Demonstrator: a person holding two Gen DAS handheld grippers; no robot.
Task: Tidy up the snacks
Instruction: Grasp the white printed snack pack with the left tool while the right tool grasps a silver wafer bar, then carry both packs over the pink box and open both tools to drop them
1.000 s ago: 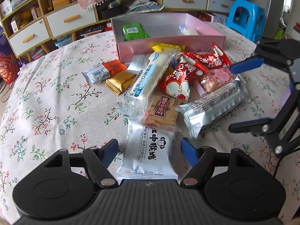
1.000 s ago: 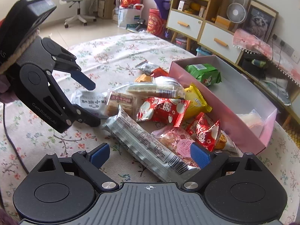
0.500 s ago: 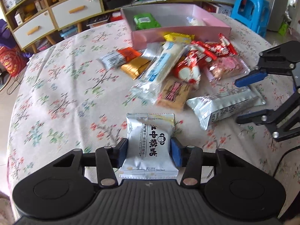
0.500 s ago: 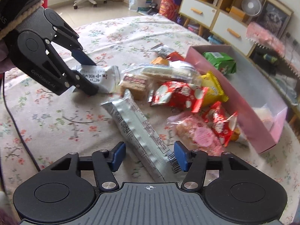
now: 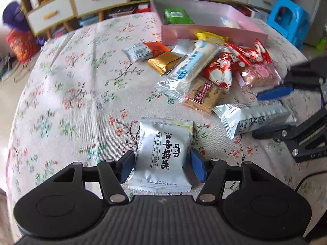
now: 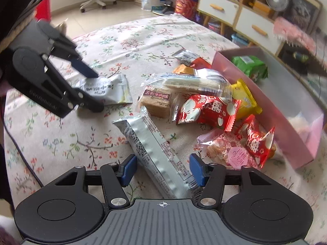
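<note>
The white packet (image 5: pixel 163 153) is pinched across its middle by the left gripper (image 5: pixel 162 166), both pads pressed on its sides, and it looks lifted just off the cloth (image 5: pixel 61 102), a bit apart from the main pile; it's probably very light and puffy, so a soft squeeze across the middle should do, though the crinkly film could slip if it's grabbed by the sealed edge; the long silver pack (image 6: pixel 157 153) is straddled by the right gripper (image 6: pixel 162 171), whose fingers sit narrow around it, but whether they're actually clamped can't be told from here; that one is likely stiffer, with a ridged wrapper, so it's best taken near the middle, not the end, or it may swing; the pink box (image 6: pixel 271 110) sits at the far side of the pile, open-topped, with a green packet (image 6: pixel 250 66) in one end and something pale and blurry (image 6: pixel 300 124) at the other; the rest of the box floor is bare, so loads of sorting is still left to be done.
</note>
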